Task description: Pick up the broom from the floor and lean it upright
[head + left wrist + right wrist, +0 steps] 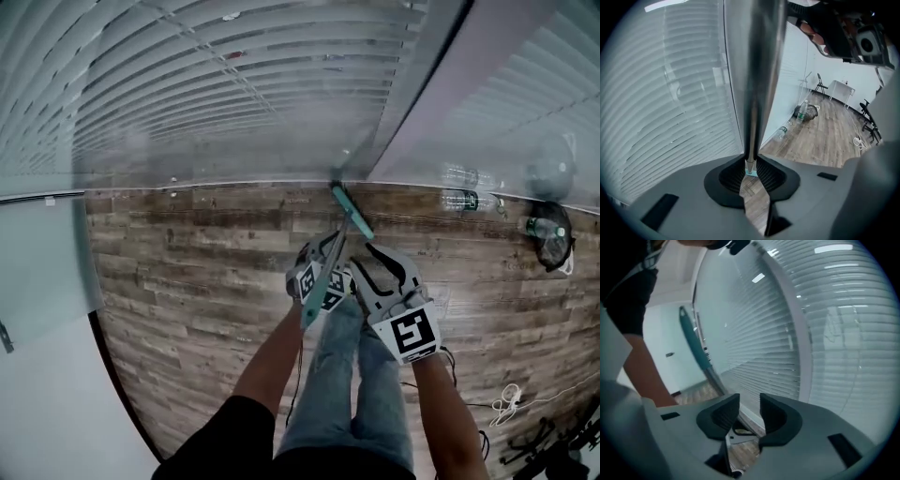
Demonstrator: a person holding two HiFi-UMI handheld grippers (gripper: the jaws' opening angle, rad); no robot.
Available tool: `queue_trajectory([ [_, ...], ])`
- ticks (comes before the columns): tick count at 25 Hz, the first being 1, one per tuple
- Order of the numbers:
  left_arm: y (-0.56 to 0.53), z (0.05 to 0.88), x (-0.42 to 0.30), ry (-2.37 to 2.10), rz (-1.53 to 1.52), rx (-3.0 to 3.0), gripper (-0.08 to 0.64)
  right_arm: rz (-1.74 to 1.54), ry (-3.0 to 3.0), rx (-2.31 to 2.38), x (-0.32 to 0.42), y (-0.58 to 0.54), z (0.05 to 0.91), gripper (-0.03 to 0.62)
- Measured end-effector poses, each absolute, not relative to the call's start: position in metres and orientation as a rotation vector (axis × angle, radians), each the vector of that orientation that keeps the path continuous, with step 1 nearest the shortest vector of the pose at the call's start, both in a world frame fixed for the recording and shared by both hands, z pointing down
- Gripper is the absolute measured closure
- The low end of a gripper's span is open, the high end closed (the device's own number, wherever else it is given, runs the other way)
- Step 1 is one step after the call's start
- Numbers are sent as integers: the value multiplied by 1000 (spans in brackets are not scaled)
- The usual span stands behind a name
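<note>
Two grippers are working close under the head camera, just above the person's jeans. The left gripper is pinching the broom handle. In its own view the dark pads are pressing on the grey pole, which is running straight up the picture past the window frame. The right gripper is sitting just beside it, jaws spread, nothing between them. In its view the handle is standing off to the left, teal grip uppermost, clear of the pads.

The handle is riding up off the wooden floor, carried by the left gripper alone. It is slanting toward the grey pillar between the two runs of blinds.

Judging by this, the lift is looking done and the leaning step is in hand. The next move is calling for the low end planted on the floor and the top tipped against pillar or glass before the left gripper lets go. The right gripper is free to steady it.

The broom head is showing in no view, so whether it is touching the floor I cannot tell. In the head view the handle's far end is merging with a dark spot at the pillar's foot, touching or apart I cannot tell. Bottles are lying along the wall, and cables are trailing well apart.
</note>
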State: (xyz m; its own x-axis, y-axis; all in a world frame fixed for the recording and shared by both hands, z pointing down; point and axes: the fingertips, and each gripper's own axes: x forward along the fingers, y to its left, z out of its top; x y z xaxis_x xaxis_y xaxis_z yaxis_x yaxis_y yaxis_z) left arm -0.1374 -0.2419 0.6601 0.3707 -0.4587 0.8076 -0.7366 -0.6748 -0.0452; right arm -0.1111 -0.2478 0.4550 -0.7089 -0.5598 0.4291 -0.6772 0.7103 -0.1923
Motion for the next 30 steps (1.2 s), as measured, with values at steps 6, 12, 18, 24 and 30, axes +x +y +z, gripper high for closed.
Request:
queue_trajectory([
  [6, -257, 655, -142, -1078, 1150, 2335, 474, 344, -2535, 958, -148, -263, 454, 453],
  [12, -274, 663, -155, -1070, 1140, 2339, 474, 505, -2479, 1147, -144, -313, 468, 506],
  [18, -279, 688, -161, -1048, 1164, 2270, 474, 649, -2410, 1193, -131, -337, 501, 506],
  [24, -279, 706, -162, -1039, 1181, 2205, 474, 667, -2383, 1132, -132, -341, 522, 505],
  [30, -288, 726, -157, -1043, 1129, 2175, 474, 684, -2366, 1106, -129, -352, 543, 505],
])
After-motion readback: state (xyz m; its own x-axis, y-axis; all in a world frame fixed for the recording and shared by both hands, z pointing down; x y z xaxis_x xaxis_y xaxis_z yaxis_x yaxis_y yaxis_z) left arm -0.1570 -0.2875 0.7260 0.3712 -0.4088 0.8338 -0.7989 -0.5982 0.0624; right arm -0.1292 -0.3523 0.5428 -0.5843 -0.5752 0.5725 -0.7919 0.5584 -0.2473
